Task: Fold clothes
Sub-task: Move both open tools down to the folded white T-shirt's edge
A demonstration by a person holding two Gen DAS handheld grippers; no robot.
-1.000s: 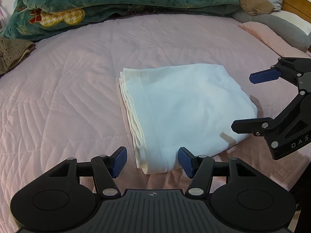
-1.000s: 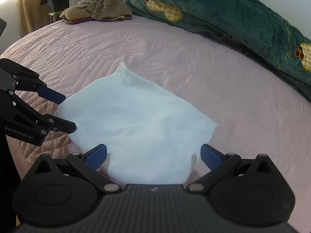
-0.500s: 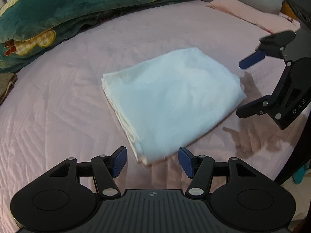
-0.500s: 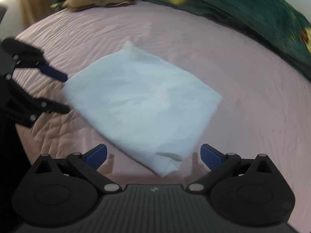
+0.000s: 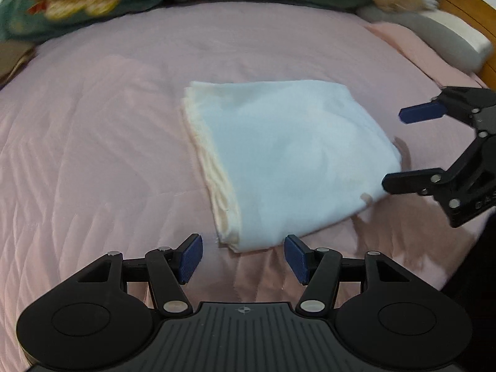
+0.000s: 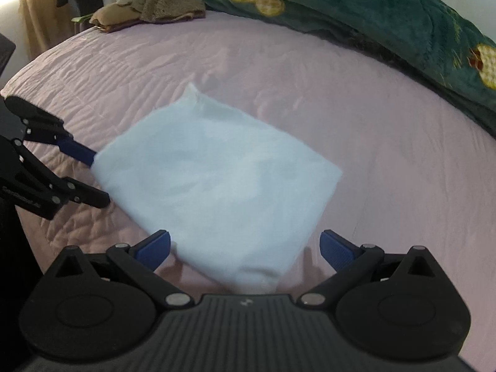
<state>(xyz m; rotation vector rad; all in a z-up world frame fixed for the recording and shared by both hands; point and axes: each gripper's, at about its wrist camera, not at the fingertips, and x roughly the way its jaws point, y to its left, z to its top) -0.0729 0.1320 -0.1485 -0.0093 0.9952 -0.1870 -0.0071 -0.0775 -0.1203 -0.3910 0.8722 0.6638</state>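
Your folded pale-white cloth garment (image 5: 288, 161) lies flat mid-bed on the pink quilted bedspread (image 5: 93, 142). Your left gripper (image 5: 243, 255) hovers at its near corner, fingers spread, holding nothing; your right gripper (image 6: 245, 248) straddles the opposite corner, fingers apart, empty.

A pink quilted bedspread (image 5: 93, 161) covers the bed; a dark green plush blanket (image 6: 387, 21) with yellow checked motifs lies heaped along its far edge. Brown knitted clothes (image 6: 148, 12) sit piled at one corner; a grey pillow (image 5: 443, 37) rests against the wooden headboard (image 5: 465, 3).
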